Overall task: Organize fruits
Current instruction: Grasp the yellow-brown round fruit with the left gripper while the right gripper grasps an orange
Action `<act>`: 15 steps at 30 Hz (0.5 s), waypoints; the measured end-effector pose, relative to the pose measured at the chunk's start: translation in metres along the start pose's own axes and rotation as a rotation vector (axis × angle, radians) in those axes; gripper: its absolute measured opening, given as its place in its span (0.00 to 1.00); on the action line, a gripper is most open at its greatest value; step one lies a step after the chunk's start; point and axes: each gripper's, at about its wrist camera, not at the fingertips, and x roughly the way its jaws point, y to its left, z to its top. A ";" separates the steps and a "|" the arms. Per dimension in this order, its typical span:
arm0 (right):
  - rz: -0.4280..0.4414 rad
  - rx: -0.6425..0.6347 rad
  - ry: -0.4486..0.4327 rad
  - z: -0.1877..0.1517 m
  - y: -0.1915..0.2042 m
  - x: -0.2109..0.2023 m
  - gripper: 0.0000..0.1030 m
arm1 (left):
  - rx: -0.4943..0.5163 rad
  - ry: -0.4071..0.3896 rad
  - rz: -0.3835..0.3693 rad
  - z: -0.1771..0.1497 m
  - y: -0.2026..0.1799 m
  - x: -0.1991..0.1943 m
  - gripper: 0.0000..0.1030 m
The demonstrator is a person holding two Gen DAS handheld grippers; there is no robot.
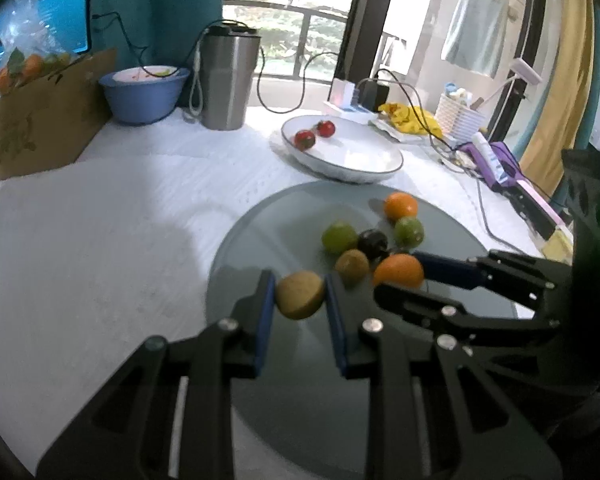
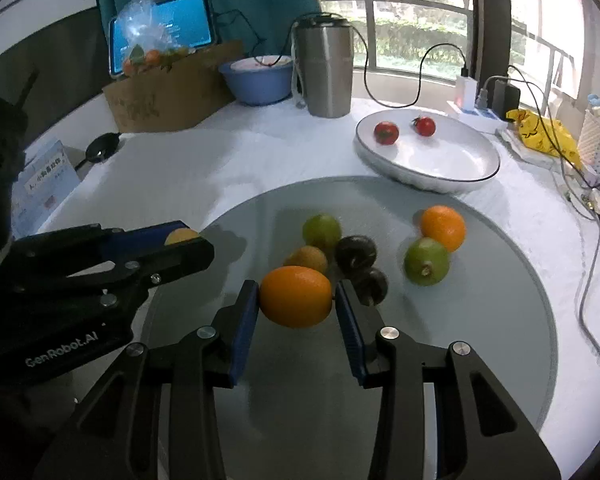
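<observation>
My left gripper [image 1: 300, 295] is shut on a brownish-yellow fruit [image 1: 300, 295] over the grey glass disc [image 1: 260, 232]. My right gripper [image 2: 296, 298] is shut on an orange [image 2: 296, 297]; it shows from the side in the left wrist view [image 1: 398, 270]. On the disc [image 2: 480, 340] lie a second orange [image 2: 443, 227], two green fruits [image 2: 426, 261] [image 2: 322, 230], two dark fruits [image 2: 356, 252], and a brown one [image 2: 307, 258]. A white plate [image 2: 452, 160] behind holds two tomatoes [image 2: 386, 133] [image 2: 425, 126].
A steel tumbler [image 2: 327, 68], a blue bowl [image 2: 258, 80], a cardboard box [image 2: 172, 88] with a bag of oranges, and a tablet [image 2: 168, 24] stand at the back. Cables, a charger block [image 2: 484, 96] and a yellow bag [image 2: 544, 132] lie at the right.
</observation>
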 end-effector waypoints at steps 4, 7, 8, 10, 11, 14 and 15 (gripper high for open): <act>-0.005 0.009 -0.023 0.008 -0.009 -0.007 0.41 | 0.009 -0.002 -0.006 0.008 -0.006 0.004 0.25; -0.010 0.016 -0.037 0.014 -0.018 -0.010 0.41 | 0.019 -0.004 -0.008 0.013 -0.009 0.007 0.25; -0.010 0.018 -0.041 0.016 -0.020 -0.010 0.41 | 0.021 -0.003 -0.009 0.015 -0.011 0.008 0.25; -0.012 0.023 -0.047 0.020 -0.027 -0.011 0.41 | 0.025 -0.003 -0.009 0.019 -0.013 0.011 0.25; -0.013 0.025 -0.050 0.022 -0.030 -0.011 0.41 | 0.026 -0.003 -0.011 0.022 -0.014 0.013 0.25; -0.015 0.032 -0.057 0.029 -0.040 -0.011 0.41 | 0.029 0.000 -0.012 0.029 -0.016 0.018 0.25; -0.016 0.033 -0.058 0.031 -0.042 -0.010 0.41 | 0.029 0.001 -0.011 0.031 -0.017 0.020 0.25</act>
